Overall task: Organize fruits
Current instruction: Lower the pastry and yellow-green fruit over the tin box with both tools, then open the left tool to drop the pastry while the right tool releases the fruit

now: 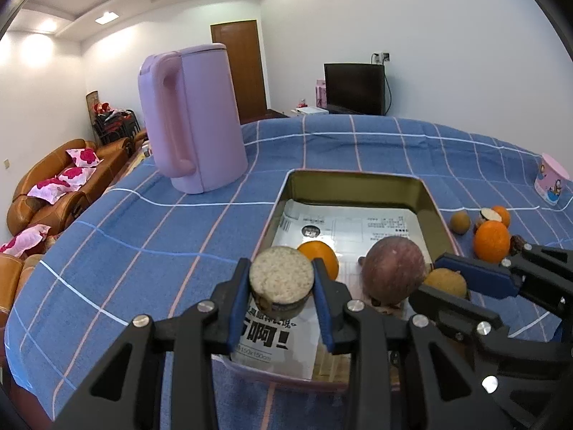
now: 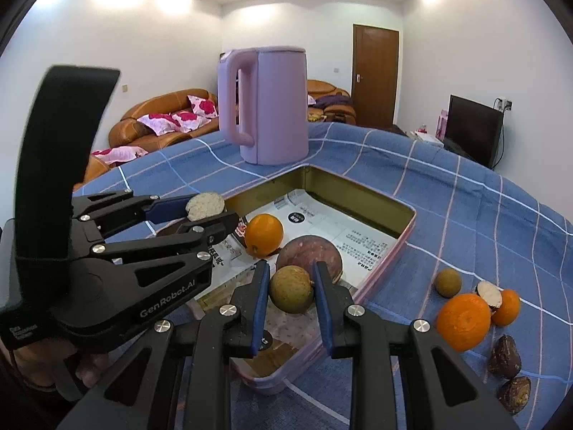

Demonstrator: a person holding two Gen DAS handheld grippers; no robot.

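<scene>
2 grippers are hovering over the tin tray (image 1: 352, 188) on the counter — the left gripper (image 1: 281, 279) is clamping a cut fruit half (image 1: 281, 274), the right gripper (image 2: 290, 288) is pinching a small brown fruit (image 2: 290, 288). An orange (image 2: 263, 234) and an apple (image 2: 308, 252) are sitting inside the tray.

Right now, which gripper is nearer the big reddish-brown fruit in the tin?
Right. The right gripper, shut on a small tan fruit, sits just in front of the reddish-brown fruit. The left gripper, holding a cut fruit piece, is off to its left, beyond the orange.
</scene>
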